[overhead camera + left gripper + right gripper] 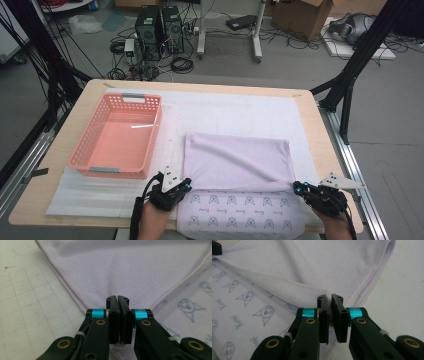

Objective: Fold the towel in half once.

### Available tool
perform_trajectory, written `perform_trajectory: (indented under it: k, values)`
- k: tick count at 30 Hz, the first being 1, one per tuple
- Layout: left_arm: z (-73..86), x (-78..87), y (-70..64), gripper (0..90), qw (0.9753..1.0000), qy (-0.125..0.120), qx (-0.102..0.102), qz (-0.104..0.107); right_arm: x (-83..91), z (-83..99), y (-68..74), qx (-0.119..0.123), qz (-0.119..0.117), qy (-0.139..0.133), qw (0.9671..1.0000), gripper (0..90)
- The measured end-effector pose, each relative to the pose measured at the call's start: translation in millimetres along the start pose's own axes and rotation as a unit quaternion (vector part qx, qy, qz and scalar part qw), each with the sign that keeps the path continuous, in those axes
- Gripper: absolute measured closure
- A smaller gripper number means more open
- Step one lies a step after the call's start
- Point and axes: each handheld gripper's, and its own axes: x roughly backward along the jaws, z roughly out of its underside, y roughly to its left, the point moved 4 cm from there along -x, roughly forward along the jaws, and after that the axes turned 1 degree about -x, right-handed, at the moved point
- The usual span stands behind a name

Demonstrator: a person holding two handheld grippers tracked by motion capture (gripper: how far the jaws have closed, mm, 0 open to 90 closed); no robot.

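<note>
Both tools clamp the near corners of the folded-over cloth (237, 162): left tool (186, 186) at one end, right tool (296, 188) at the other. Its folded edge runs sideways between them on the worktop (310, 115), printed layer nearer the person.

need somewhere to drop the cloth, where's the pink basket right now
In the high view the pink basket sits on the table's left half, just left of the lavender cloth and beyond the left gripper.
</note>
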Motion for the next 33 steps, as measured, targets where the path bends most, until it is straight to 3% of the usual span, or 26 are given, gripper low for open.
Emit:
perform_trajectory:
  k: [9,17,22,23,25,28,30,33]
  values:
    - [4.2,32.4,-10.0,87.8,0.9986,-0.02,0.024,0.044,21.0,4.0,10.1,0.008,-0.011,0.004,0.9999,84.6]
    - [19.4,57.1,-24.8,87.8,0.9971,-0.021,0.019,0.071,42.9,21.1,26.0,0.012,-0.029,0.017,0.9994,84.7]
    - [27.3,63.2,-28.1,87.1,0.9954,-0.019,0.025,0.091,50.4,33.3,36.1,0.01,-0.039,0.033,0.9986,84.4]
    - [26.9,62.6,-27.7,84.6,0.9947,-0.022,0.026,0.097,50.8,34.4,36.9,0.014,-0.04,0.033,0.9985,81.3]
    - [22.1,60.5,-23.7,63.8,0.9938,-0.047,0.029,0.096,51.0,31.5,35.4,0.01,-0.029,0.025,0.9992,65.5]
    - [9.2,60.1,-12.8,48.6,0.9912,-0.085,0.048,0.089,51.3,16.8,26.0,-0.014,-0.02,-0.024,0.9994,61.0]
    - [1.3,58.1,-4.9,47.2,0.9905,-0.096,0.05,0.085,47.6,5.9,18.7,-0.024,-0.008,-0.045,0.9987,62.1]
    - [-6.4,50.3,5.5,46.6,0.9908,-0.098,0.054,0.077,28.4,-6.3,6.2,-0.023,0.013,-0.041,0.9988,66.2]
